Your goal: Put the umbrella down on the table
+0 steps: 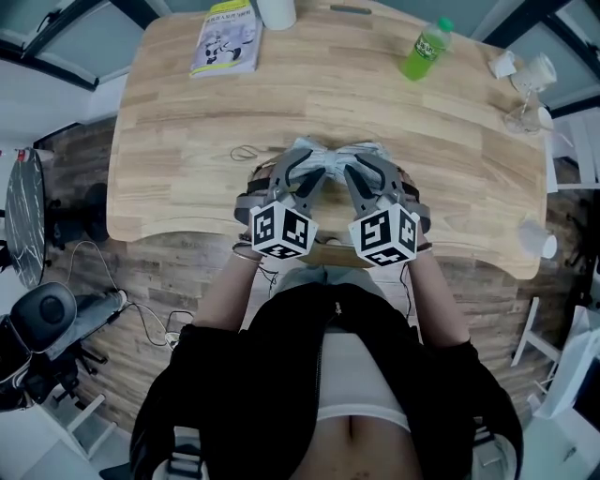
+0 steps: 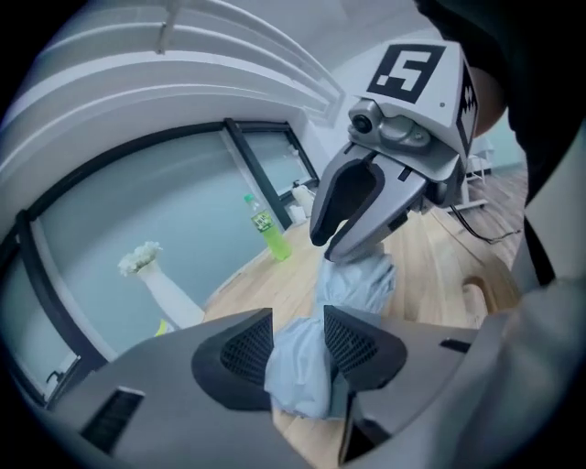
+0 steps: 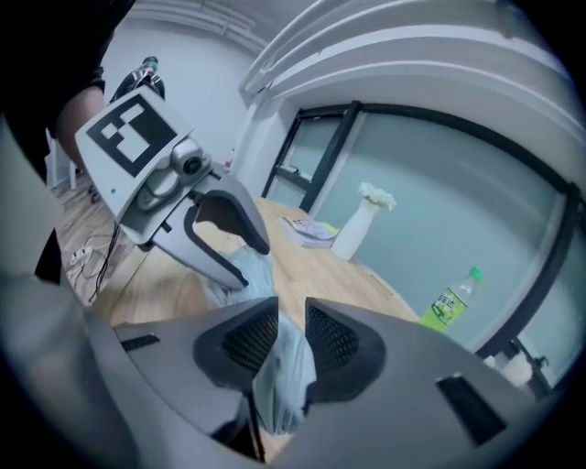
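The umbrella (image 1: 336, 155) is a folded bundle of pale grey-blue fabric held just over the near middle of the wooden table (image 1: 187, 141). My left gripper (image 1: 309, 169) and right gripper (image 1: 361, 171) sit side by side on it, each shut on the fabric. In the left gripper view the cloth (image 2: 302, 366) is pinched between the two dark pads, with the right gripper (image 2: 366, 220) just ahead on the same bundle. In the right gripper view the fabric (image 3: 284, 380) fills the narrow gap between the pads, and the left gripper (image 3: 229, 238) grips further along.
At the table's far edge lie a booklet (image 1: 225, 39) and a white vase (image 1: 276, 11). A green bottle (image 1: 424, 52) stands far right, with a wine glass (image 1: 527, 89) near the right edge. An office chair (image 1: 42, 323) stands on the floor at left.
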Tool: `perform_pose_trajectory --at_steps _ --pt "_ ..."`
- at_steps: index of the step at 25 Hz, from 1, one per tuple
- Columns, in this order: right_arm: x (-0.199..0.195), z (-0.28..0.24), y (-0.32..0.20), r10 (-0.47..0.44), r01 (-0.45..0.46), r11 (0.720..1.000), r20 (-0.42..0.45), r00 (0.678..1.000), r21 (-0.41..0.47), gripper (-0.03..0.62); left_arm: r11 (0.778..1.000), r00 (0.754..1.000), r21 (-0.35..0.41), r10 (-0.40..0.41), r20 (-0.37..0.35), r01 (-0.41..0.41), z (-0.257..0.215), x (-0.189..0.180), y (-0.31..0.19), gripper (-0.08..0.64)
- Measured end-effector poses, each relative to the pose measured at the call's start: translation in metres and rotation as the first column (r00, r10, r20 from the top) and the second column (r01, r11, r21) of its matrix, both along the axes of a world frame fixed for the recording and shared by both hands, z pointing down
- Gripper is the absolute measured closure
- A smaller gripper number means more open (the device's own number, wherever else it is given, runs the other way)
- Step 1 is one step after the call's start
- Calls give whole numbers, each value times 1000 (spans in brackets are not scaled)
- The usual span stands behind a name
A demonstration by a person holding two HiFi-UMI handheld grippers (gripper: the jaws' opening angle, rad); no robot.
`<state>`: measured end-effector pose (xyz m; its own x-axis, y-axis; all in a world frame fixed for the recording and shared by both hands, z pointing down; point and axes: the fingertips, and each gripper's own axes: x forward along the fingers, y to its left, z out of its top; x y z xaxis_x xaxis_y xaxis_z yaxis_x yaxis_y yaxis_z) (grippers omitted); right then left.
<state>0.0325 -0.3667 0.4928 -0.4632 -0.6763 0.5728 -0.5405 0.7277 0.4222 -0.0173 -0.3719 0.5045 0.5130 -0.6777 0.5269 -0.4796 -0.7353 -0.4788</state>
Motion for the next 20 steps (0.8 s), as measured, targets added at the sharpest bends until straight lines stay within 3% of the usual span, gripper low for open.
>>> perform_pose_trajectory --at_steps 3,8,16,20 --pt "1 -20 -5 57 -59 998 110 992 15 488 999 994 15 -46 -100 48 -16 -2 -1 406" --pt "1 -41 -8 90 -104 992 182 979 70 515 993 964 31 -102 -244 113 -45 -4 -5 445" --pt "-7 -79 -3 81 -137 982 359 930 132 544 988 879 26 -122 -461 151 -95 -3 -3 498" --pt "-10 -101 2 89 -165 978 464 881 126 552 987 846 39 -112 -522 155 -112 -3 1 518"
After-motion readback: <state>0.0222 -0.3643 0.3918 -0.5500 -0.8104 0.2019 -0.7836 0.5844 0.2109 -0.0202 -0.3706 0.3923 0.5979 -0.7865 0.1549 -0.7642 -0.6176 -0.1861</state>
